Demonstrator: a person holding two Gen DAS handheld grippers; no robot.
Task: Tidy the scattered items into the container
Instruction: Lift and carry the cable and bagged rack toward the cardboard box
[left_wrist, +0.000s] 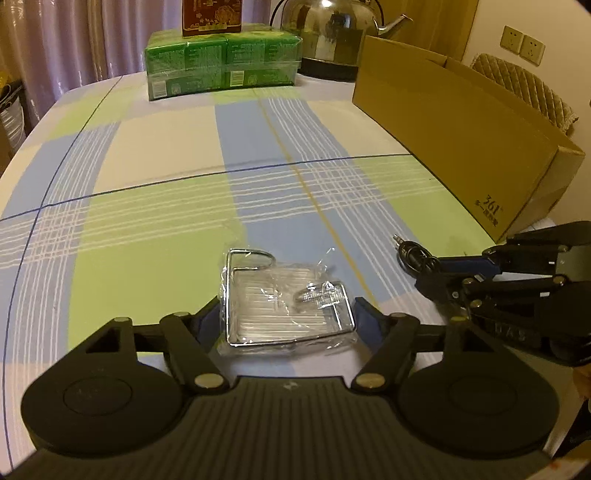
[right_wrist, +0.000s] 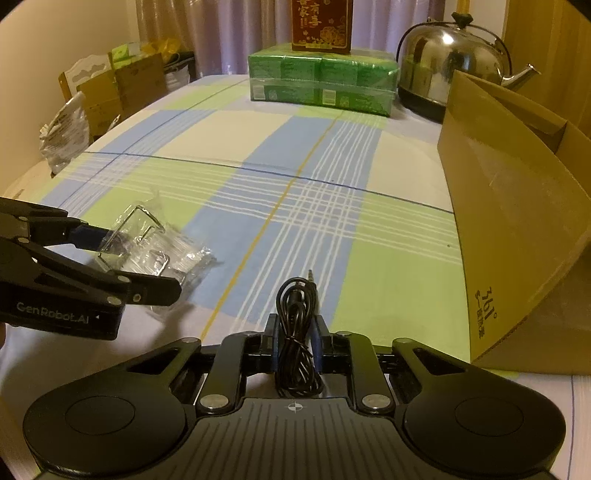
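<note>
Right gripper (right_wrist: 294, 341) pinches the coiled black cable (right_wrist: 297, 332), its jack plug pointing far. Left gripper (left_wrist: 286, 319) straddles the bagged chrome wire rack (left_wrist: 286, 295), fingers spread either side, possibly touching the crinkly plastic. Both lie near on the soft plaid tablecloth (left_wrist: 166, 147). The open cardboard box (left_wrist: 461, 129) stands right; far off sit green shrink-wrapped packs (right_wrist: 321, 79) and a shiny steel kettle (right_wrist: 450, 62) before curtains.
</note>
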